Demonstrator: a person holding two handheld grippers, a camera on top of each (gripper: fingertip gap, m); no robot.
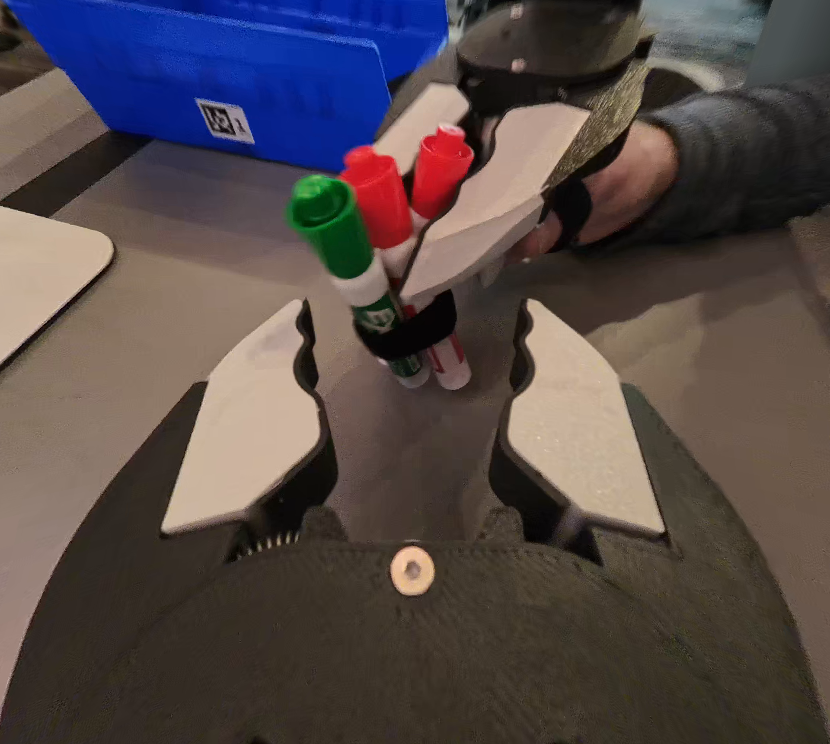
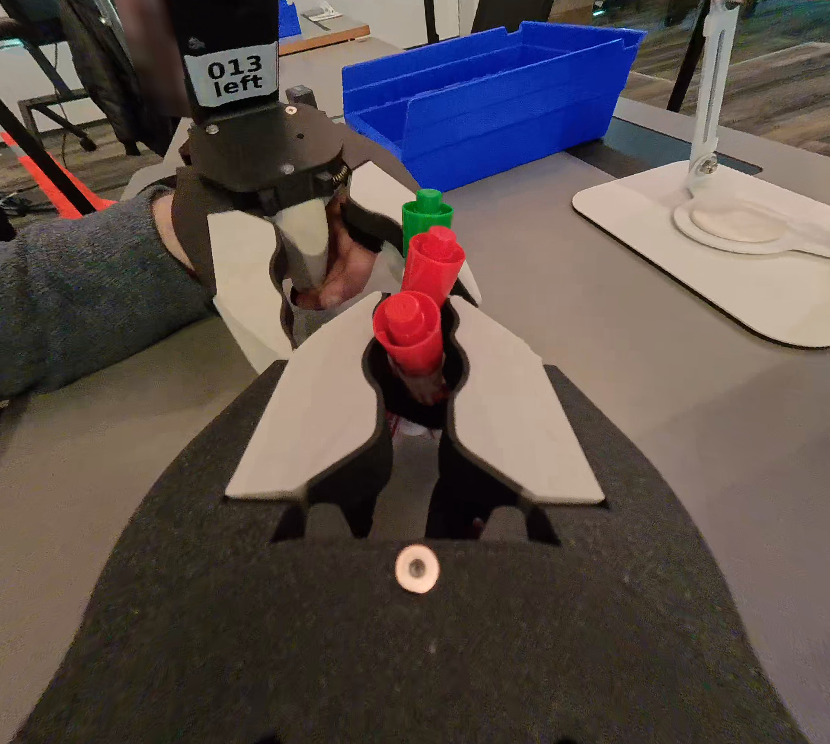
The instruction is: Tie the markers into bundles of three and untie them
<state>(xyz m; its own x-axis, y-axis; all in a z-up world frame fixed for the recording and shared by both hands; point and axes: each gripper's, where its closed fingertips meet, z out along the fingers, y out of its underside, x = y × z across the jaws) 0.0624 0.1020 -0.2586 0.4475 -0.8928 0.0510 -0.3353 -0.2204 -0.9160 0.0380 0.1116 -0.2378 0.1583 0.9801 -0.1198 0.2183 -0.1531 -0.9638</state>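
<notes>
A bundle of three markers stands nearly upright on the grey table (image 1: 179,237): one with a green cap (image 1: 330,224) and two with red caps (image 1: 381,201). A black band (image 1: 404,331) wraps their lower bodies. My right gripper (image 2: 417,300) is shut on the bundle, its jaws closed around a red marker (image 2: 408,331) just above the band. It shows in the left wrist view (image 1: 489,210), coming in from the upper right. My left gripper (image 1: 415,309) is open and empty, with the bundle just beyond its fingertips (image 1: 269,363).
A blue plastic bin (image 1: 224,48) stands at the back of the table and also shows in the right wrist view (image 2: 494,111). A white stand with a flat base (image 2: 718,251) sits to the right. Hands in grey sleeves (image 1: 741,165) hold both grippers. Across from one pair of fingers to the other is roughly 5 cm. Both grippers' tips are roughly 25 cm from the flat base (image 2: 718,251).
</notes>
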